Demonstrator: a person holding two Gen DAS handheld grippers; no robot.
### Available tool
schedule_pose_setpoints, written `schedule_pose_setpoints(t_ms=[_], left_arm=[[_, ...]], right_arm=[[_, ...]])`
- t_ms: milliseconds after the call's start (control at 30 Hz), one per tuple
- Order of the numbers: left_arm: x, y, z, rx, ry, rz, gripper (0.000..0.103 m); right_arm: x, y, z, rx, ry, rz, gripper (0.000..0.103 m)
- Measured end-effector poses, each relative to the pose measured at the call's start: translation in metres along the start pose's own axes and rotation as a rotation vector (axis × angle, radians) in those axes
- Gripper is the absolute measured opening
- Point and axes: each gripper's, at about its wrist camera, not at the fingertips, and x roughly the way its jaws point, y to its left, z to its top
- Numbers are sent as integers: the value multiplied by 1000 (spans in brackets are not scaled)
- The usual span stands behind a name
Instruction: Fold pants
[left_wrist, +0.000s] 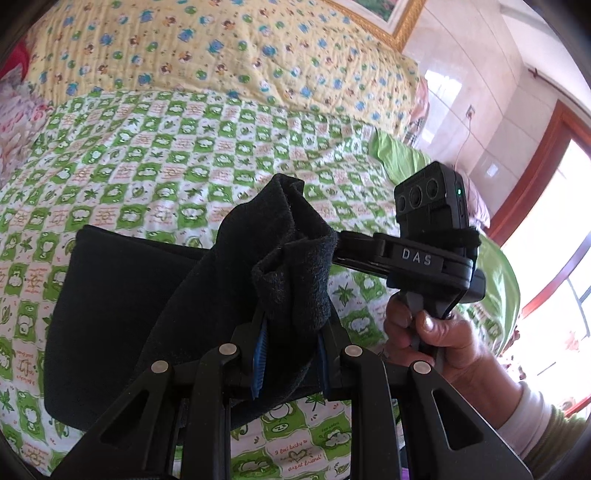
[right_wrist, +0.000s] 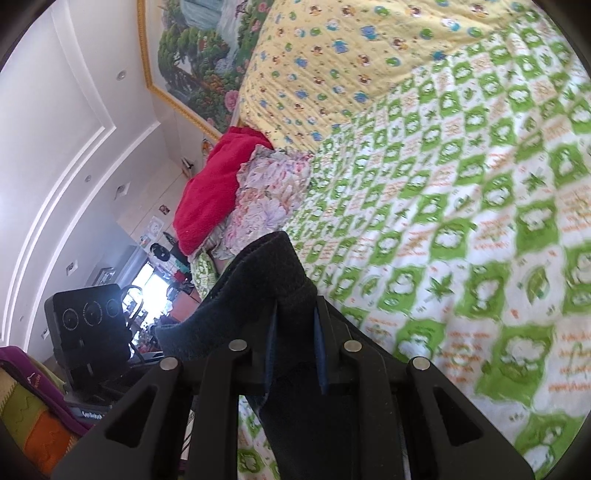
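Note:
The dark pants (left_wrist: 122, 314) lie partly folded on the green-and-white checked bedspread (left_wrist: 166, 158). My left gripper (left_wrist: 291, 332) is shut on a bunched edge of the pants and holds it raised above the bed. My right gripper (left_wrist: 343, 247) shows in the left wrist view to the right, its fingers clamped on the same raised fabric. In the right wrist view my right gripper (right_wrist: 295, 332) is shut on the dark pants (right_wrist: 266, 280), which bulge up between the blue pads and hang below.
A yellow patterned quilt (left_wrist: 229, 48) lies across the bed's far side. A red blanket (right_wrist: 214, 184) and floral cloth (right_wrist: 266, 192) are piled at one bed end. A framed painting (right_wrist: 207, 48) hangs on the wall. A window (left_wrist: 554, 240) is at the right.

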Motion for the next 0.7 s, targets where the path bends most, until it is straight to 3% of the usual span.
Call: schedule_pose_setpoints(t_ms=[133, 300, 333, 433, 700], left_arm=[[8, -12, -5, 53, 6, 19, 27], [15, -18, -11, 84, 30, -4, 43], [18, -17, -12, 74, 44, -19, 45], [21, -16, -15, 61, 64, -49, 54], [10, -17, -18, 56, 70, -94, 63]], right_arm=[[-6, -3, -3, 18, 0, -55, 23], [-20, -2, -10, 27, -6, -170, 23], [-24, -3, -12, 36, -8, -209, 29], [-35, -2, -17, 62, -25, -316, 62], [-58, 16, -31, 70, -94, -441, 68]])
